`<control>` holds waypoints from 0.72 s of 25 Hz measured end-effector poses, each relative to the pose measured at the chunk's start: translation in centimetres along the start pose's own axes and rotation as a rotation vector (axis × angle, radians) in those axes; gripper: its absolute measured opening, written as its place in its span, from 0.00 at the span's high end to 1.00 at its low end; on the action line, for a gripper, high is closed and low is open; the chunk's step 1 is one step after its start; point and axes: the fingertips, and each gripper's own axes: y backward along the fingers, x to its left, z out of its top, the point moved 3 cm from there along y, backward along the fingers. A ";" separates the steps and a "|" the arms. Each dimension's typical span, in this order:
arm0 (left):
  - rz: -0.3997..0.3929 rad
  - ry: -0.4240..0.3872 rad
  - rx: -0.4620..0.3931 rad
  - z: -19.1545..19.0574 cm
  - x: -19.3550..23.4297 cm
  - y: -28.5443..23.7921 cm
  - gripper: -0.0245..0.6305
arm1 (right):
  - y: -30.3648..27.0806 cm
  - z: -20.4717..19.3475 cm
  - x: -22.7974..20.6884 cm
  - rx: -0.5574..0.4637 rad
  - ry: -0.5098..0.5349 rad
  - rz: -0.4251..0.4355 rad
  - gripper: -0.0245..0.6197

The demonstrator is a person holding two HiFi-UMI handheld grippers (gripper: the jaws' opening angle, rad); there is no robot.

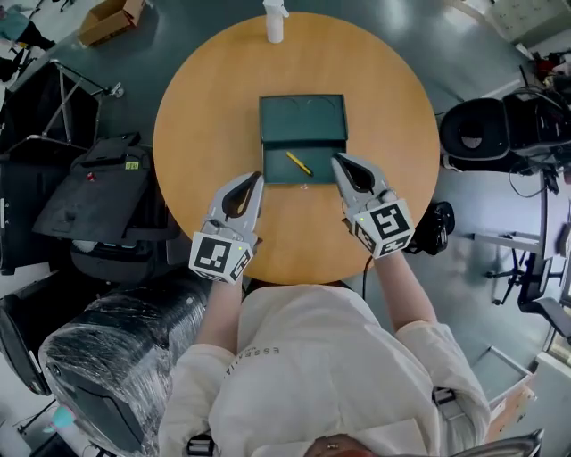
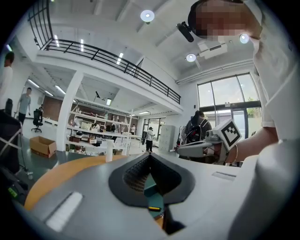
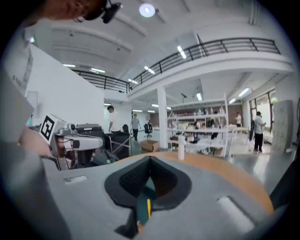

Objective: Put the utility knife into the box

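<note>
A dark green box (image 1: 270, 153) lies open in the middle of the round wooden table (image 1: 196, 125), its lid (image 1: 302, 118) folded back on the far side. A yellow utility knife (image 1: 299, 163) lies slantwise inside the near tray. My left gripper (image 1: 259, 176) hovers at the tray's near left corner, jaws shut and empty. At the tray's right edge my right gripper (image 1: 336, 160) is also shut on nothing. The left gripper view shows closed tips (image 2: 150, 155) with the knife (image 2: 153, 208) below them. In the right gripper view the tips (image 3: 150, 158) meet above the knife (image 3: 148, 208).
A white bottle (image 1: 275, 20) stands at the table's far edge. A cardboard box (image 1: 109, 18) sits on the floor at back left. Black chairs (image 1: 98, 192) and a plastic-wrapped chair (image 1: 98, 357) crowd the left side; more black gear (image 1: 486, 129) stands to the right.
</note>
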 end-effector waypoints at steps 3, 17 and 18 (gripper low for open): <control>0.037 -0.027 -0.028 1.8 -1.3 1.6 0.94 | 3.5 2.7 1.6 -0.148 0.078 -0.015 0.97; 0.033 -0.072 -0.118 3.8 -7.4 8.5 0.94 | 10.8 2.2 7.7 -0.214 0.096 -0.016 0.97; 0.031 -0.076 -0.121 3.8 -7.7 9.5 0.94 | 11.4 2.1 8.4 -0.212 0.096 -0.021 0.97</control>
